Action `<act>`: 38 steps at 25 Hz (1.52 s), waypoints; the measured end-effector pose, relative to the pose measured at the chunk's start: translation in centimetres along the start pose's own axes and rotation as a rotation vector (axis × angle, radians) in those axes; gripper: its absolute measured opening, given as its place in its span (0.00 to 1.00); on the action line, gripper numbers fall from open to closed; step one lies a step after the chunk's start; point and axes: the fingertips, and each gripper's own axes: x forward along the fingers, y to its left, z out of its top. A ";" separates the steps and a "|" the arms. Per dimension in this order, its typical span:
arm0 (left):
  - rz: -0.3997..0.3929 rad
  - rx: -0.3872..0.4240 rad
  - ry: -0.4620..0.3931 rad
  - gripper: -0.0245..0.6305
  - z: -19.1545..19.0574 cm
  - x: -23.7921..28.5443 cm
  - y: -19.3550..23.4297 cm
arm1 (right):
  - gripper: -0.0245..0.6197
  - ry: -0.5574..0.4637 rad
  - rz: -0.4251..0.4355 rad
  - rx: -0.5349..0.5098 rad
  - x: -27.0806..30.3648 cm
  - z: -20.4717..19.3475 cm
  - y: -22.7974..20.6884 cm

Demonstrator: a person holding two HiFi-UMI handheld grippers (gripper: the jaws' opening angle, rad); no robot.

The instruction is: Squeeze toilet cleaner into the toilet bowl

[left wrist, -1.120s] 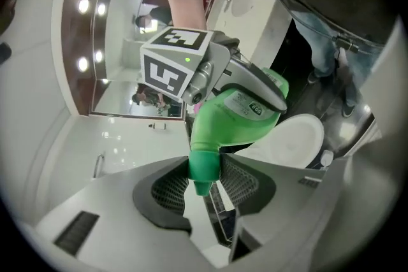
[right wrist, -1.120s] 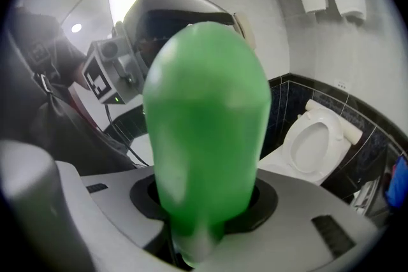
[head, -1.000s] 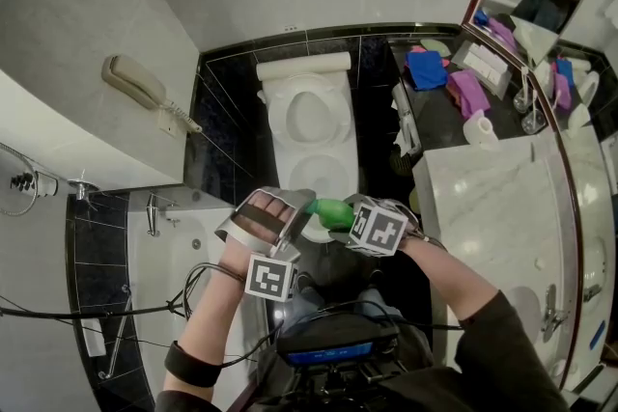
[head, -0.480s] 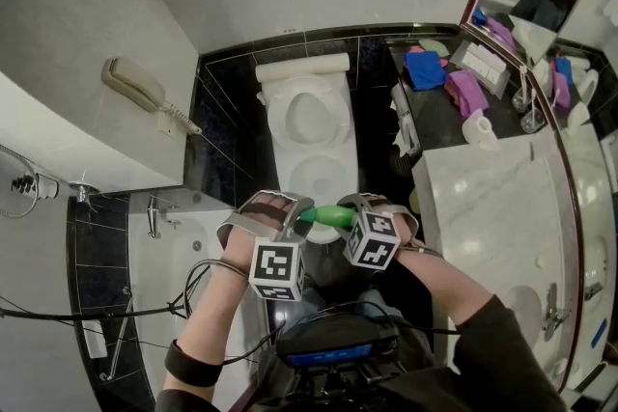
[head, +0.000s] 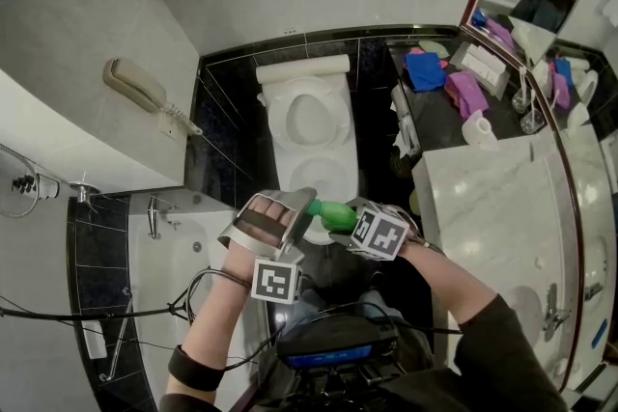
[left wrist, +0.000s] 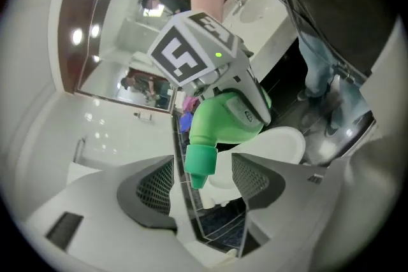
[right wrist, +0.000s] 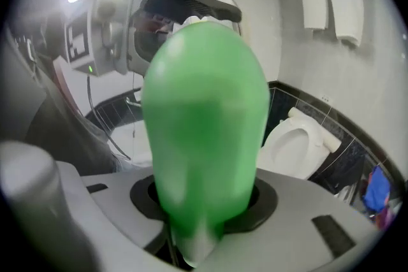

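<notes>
A green toilet cleaner bottle [head: 334, 213] lies sideways between my two grippers, just short of the near rim of the white toilet [head: 309, 125], whose lid is up. My right gripper [head: 353, 223] is shut on the bottle's body [right wrist: 204, 130]. In the left gripper view the bottle's green cap [left wrist: 200, 161] points in between the jaws of my left gripper [left wrist: 203, 179]. Those jaws are opening, and there is a gap between the cap and each pad. The cap is on the bottle.
A wall phone [head: 143, 90] hangs at the left and a bathtub [head: 164, 256] lies below it. To the right are a dark counter [head: 435, 116] with blue and purple cloths, a paper roll [head: 480, 128], a marble vanity [head: 502, 198] and a mirror.
My left gripper's jaws have spread away from the bottle's cap. Both grippers and the bottle dipped towards me half a second ago and have come back up near the toilet's rim.
</notes>
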 end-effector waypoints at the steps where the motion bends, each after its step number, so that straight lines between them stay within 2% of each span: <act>1: 0.054 0.054 0.002 0.48 -0.1 -0.2 0.4 | 0.32 -0.022 0.049 0.040 -0.3 0.4 0.5; 4: 0.183 0.152 -0.011 0.48 -0.1 -0.7 1.4 | 0.32 -0.071 0.179 0.109 -0.5 1.0 1.7; 8: 0.307 0.202 -0.040 0.48 0.4 -1.4 2.6 | 0.32 -0.112 0.304 0.151 -0.8 2.2 3.5; 10: 0.330 0.208 -0.045 0.48 0.6 -1.5 2.9 | 0.32 -0.125 0.340 0.168 -0.9 2.5 4.0; 14: 0.323 0.224 -0.046 0.46 0.6 -1.3 2.5 | 0.32 -0.116 0.374 0.148 -1.0 2.6 4.7; 15: 0.321 0.227 -0.048 0.36 0.7 -1.3 2.4 | 0.32 -0.116 0.377 0.146 -1.0 2.6 4.8; 16: 0.313 0.224 -0.048 0.29 0.7 -1.2 2.3 | 0.32 -0.115 0.373 0.145 -1.0 2.5 4.7; 20: 0.226 0.173 -0.042 0.28 0.5 -0.8 1.5 | 0.32 -0.077 0.298 0.105 -0.4 1.6 3.7; 28: 0.034 0.057 -0.003 0.28 -0.1 0.0 0.0 | 0.32 0.019 0.042 -0.037 -0.3 0.5 0.5; 38: -0.002 -0.059 -0.012 0.28 -0.3 0.0 0.5 | 0.32 0.012 -0.004 -0.047 -0.5 -0.3 -0.1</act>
